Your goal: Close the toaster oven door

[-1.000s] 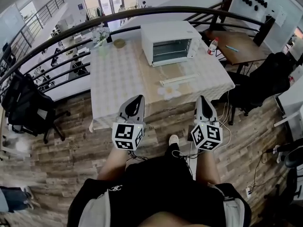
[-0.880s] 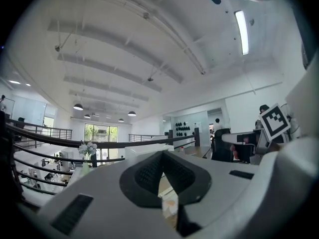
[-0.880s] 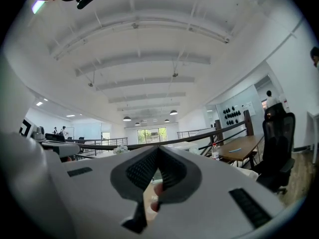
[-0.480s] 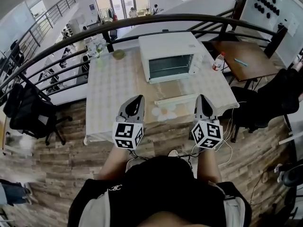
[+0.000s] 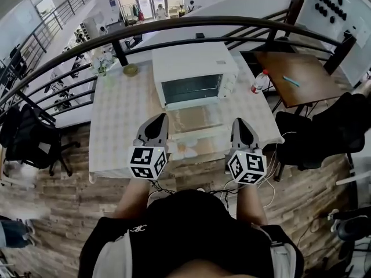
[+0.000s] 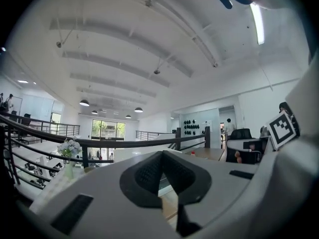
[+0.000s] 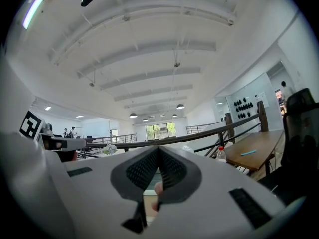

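The white toaster oven (image 5: 194,68) stands at the far middle of the cloth-covered table (image 5: 119,132). Its glass door (image 5: 196,119) is open and lies flat toward me, with the white handle bar (image 5: 197,136) at its near edge. My left gripper (image 5: 162,117) is shut and empty, its tip over the table's front part, left of the door. Just right of the door, my right gripper (image 5: 239,121) is also shut and empty. Both point level toward the oven and touch nothing. In the gripper views the left jaws (image 6: 160,153) and right jaws (image 7: 158,148) meet at their tips.
A flower vase (image 5: 101,59) and a small bowl (image 5: 131,69) sit at the table's far left, a bottle (image 5: 257,84) at its far right. A dark railing (image 5: 232,23) runs behind the table. A wooden desk (image 5: 295,68) and black chairs (image 5: 324,126) stand to the right.
I have moved toward the table; both grippers now reach over its front edge, on either side of the open door. Their jaws stay shut.
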A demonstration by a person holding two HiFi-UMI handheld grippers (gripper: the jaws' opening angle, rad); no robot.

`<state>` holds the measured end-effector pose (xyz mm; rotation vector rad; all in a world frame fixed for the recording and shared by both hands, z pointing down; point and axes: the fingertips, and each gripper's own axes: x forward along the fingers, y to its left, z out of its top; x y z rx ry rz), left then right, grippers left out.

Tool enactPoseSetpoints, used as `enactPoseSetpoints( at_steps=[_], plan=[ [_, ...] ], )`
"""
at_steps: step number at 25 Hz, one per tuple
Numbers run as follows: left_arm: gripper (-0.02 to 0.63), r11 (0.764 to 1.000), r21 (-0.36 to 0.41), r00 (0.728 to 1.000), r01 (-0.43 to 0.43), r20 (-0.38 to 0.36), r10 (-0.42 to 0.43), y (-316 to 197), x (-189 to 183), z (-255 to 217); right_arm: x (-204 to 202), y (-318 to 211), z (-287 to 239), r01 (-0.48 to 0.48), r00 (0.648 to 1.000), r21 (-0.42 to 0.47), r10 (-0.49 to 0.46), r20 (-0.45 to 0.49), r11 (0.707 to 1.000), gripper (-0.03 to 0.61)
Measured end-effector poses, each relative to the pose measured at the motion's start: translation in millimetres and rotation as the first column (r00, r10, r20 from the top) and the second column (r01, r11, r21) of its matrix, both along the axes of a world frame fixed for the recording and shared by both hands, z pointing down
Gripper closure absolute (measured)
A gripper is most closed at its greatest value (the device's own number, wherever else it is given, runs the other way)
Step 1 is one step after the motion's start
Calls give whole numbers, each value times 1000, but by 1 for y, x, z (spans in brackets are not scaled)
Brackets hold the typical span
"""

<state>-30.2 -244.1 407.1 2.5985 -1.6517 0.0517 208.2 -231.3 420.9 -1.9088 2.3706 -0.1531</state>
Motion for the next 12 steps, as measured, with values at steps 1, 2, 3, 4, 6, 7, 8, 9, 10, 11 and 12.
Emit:
enactPoseSetpoints(
  at_steps=[1, 2, 3, 4, 6, 7, 8, 9, 10, 11, 12],
  plan=[
    [600, 1000, -1, 1000, 2, -1, -2, -6, 6, 0, 6, -4, 2, 3, 1000, -2, -3, 4, 1000, 584],
    [600, 1000, -2, 1000, 3, 3, -3, -11, 12, 0, 13, -9, 4, 3, 1000, -6, -3, 9, 1000, 584],
    [600, 1000, -3, 1000, 3, 10, -3, -16, 18, 1, 19, -13, 7, 2, 1000, -11, -2, 15, 1000, 584],
    [600, 1000, -6, 1000, 1, 15, -1, -20, 24, 1, 25, -18, 11, -1, 1000, -18, 2, 22, 1000, 584],
    [600, 1000, -22, 1000, -8, 21, 9, -28, 34, 5, 35, -28, 17, -9, 999, -36, 10, 40, 999, 584],
    [600, 1000, -29, 1000, -12, 26, 13, -31, 38, 7, 38, -34, 20, -11, 999, -44, 13, 48, 999, 584],
    [600, 999, -34, 999, -14, 34, 15, -34, 41, 9, 40, -39, 21, -11, 999, -51, 13, 52, 999, 584],
    [600, 999, -37, 999, -13, 42, 14, -37, 42, 10, 40, -43, 22, -8, 999, -54, 10, 50, 999, 584],
    [600, 999, -38, 999, -11, 47, 12, -40, 43, 11, 38, -46, 22, -4, 999, -54, 6, 43, 999, 584],
    [600, 999, -38, 999, -8, 48, 10, -43, 42, 11, 36, -49, 21, -1, 999, -52, 2, 32, 999, 584],
    [600, 999, -38, 999, -7, 45, 9, -46, 40, 10, 34, -52, 19, 1, 1000, -47, 0, 21, 999, 584]
  ],
)
